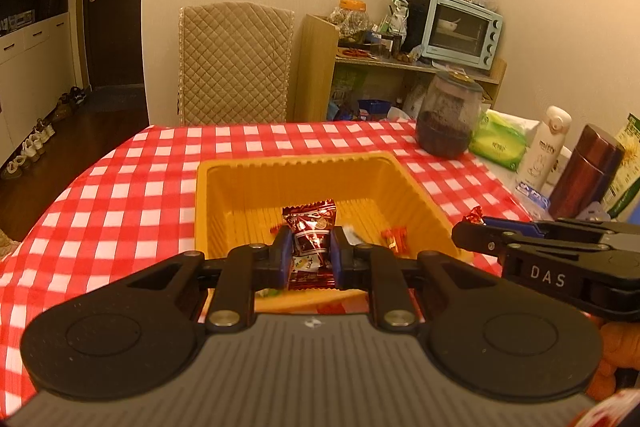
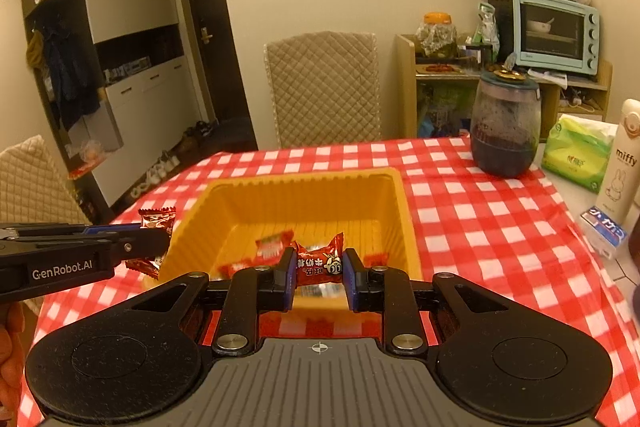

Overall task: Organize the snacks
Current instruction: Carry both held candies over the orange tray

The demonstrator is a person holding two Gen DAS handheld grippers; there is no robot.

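Note:
A yellow plastic basket (image 1: 224,179) (image 2: 404,203) sits on the red-checked tablecloth and holds a few red wrapped candies (image 1: 394,239) (image 2: 274,247). My left gripper (image 1: 310,251) is shut on a dark red snack packet (image 1: 310,227), held upright over the basket's near rim; it also shows in the right wrist view (image 2: 154,223). My right gripper (image 2: 318,269) is shut on a red wrapped candy (image 2: 320,263), held crosswise above the basket's near edge. The right gripper also shows at the right of the left wrist view (image 1: 466,239), with the candy's end (image 1: 472,215) sticking out.
A dark glass jar (image 2: 504,123), a green tissue pack (image 2: 576,151), a white Miffy bottle (image 2: 620,163), a brown flask (image 1: 586,171) and a small blue-white box (image 2: 604,231) stand at the table's right. A quilted chair (image 2: 324,87) is behind the table.

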